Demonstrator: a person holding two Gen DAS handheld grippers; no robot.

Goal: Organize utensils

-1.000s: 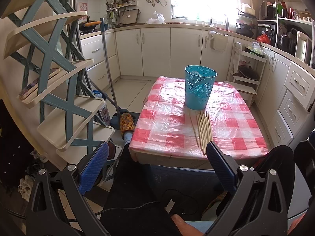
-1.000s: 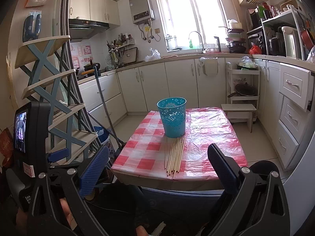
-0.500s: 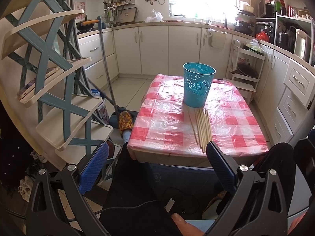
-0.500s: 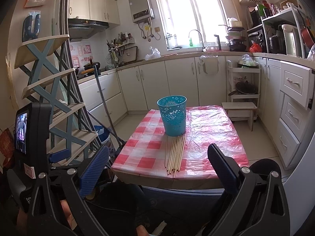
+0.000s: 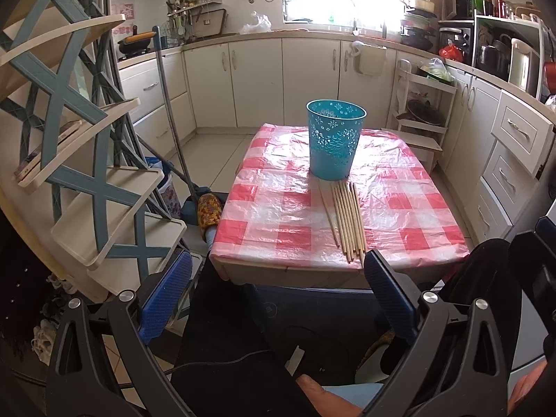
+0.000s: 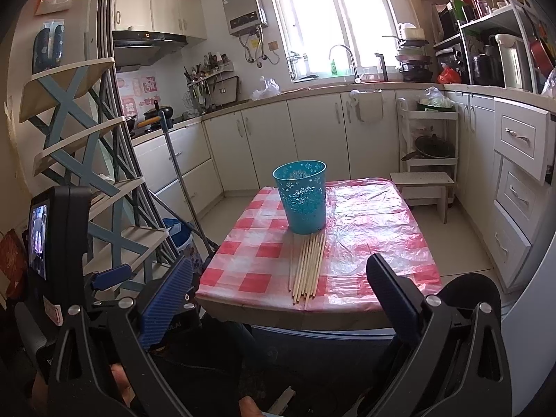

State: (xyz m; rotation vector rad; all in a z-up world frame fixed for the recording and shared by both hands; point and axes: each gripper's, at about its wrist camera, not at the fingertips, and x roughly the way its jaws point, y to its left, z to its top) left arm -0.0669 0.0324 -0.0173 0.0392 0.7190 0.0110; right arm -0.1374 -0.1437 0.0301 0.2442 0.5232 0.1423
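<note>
Chopsticks (image 5: pixel 344 219) (image 6: pixel 307 267) side by side on the checkered tablecloth (image 5: pixel 278 208) (image 6: pixel 375 243), tips touching or just beside the base of the blue perforated cup (image 5: pixel 334 139) (image 6: pixel 302 198). Left gripper (image 5: pixel 278 292) and right gripper (image 6: pixel 281 299) both wide open, empty, short of the table edge.

A: What stood around the room?
B: A red-checked cloth (image 5: pixel 278 208) covered the surface. A blue-and-cream shelf rack (image 5: pixel 87 173) stood at the left, with a mop handle (image 5: pixel 170 104) leaning beside it.
A: And farther back?
B: White cabinets (image 6: pixel 312 139) ran under the window (image 6: pixel 330 17), with a water heater (image 6: pixel 245 8) on the wall.
</note>
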